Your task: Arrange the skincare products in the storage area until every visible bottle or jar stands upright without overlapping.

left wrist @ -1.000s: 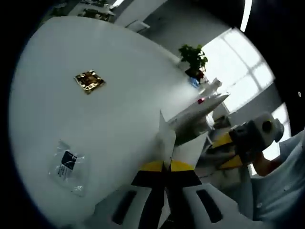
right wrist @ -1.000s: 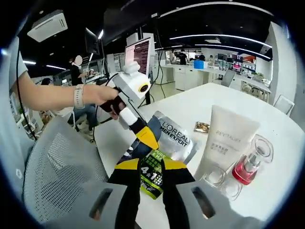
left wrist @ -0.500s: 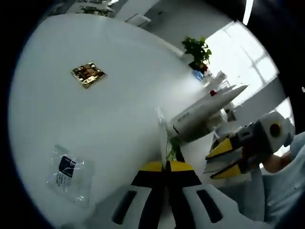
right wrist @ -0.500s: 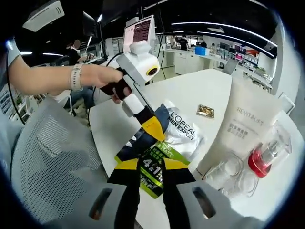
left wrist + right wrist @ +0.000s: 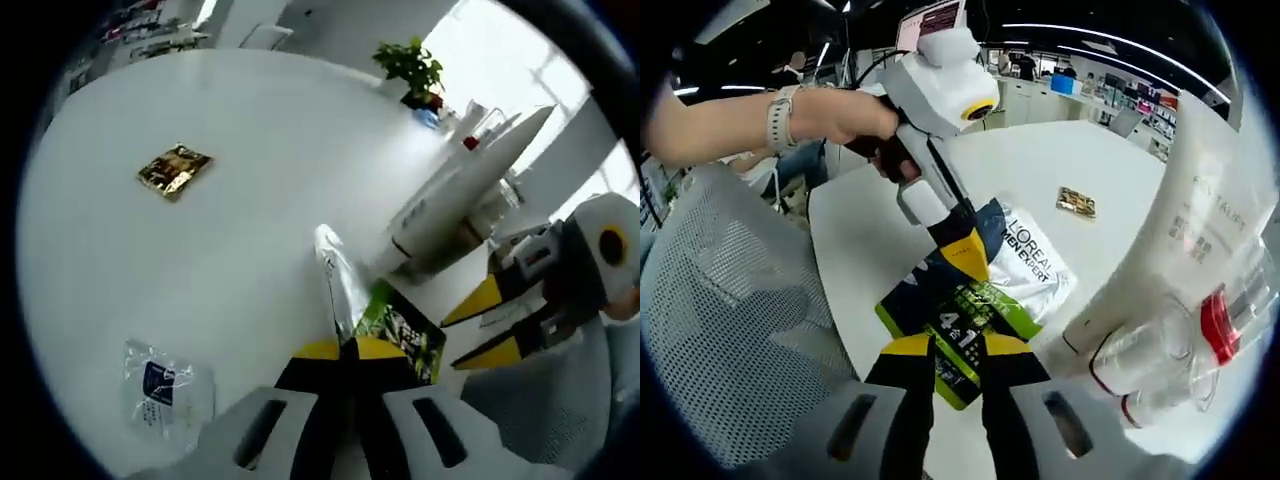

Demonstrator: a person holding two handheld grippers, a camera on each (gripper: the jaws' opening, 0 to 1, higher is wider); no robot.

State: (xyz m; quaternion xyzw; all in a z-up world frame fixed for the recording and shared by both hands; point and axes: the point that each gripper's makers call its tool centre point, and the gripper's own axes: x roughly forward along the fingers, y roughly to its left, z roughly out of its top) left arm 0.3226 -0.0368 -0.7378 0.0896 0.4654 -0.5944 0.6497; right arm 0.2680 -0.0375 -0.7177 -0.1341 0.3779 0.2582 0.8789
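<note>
1. In the left gripper view my left gripper (image 5: pixel 346 350) sits bottom centre, jaws pressed together on the edge of the sachet (image 5: pixel 345 290), which runs edge-on up from the tips.
2. In the right gripper view that same left gripper (image 5: pixel 958 262) comes in from upper left, held by a hand (image 5: pixel 845 115) wearing a wristwatch (image 5: pixel 777 104); its yellow tips pinch the sachet's upper part.
3. My right gripper (image 5: pixel 957 352) is at bottom centre of the right gripper view, jaws closed on the green corner of the sachet (image 5: pixel 985 290), so both grippers have hold of it.
4. The sachet is flat, with a dark blue, white and green print and L'OREAL lettering, near the middle of the frame over the white table (image 5: pixel 1030 180).
5. The right gripper (image 5: pixel 500 320) shows at the right of the left gripper view; from there I can't tell how its tips stand.
6. White tube (image 5: pixel 1200 230) stands at the right of the right gripper view, touching a clear bottle with a red band (image 5: pixel 1225 320) at lower right.
7. In the left gripper view the tube (image 5: pixel 470 185) slants across the upper right.
8. Gold packet (image 5: pixel 173 170) lies upper left of the left gripper view and upper right of centre in the right gripper view (image 5: pixel 1077 203).
9. Clear plastic packet (image 5: pixel 165 385) lies at the lower left of the left gripper view.
10. Potted plant (image 5: pixel 412 68) sits at the top, right of centre.
</note>
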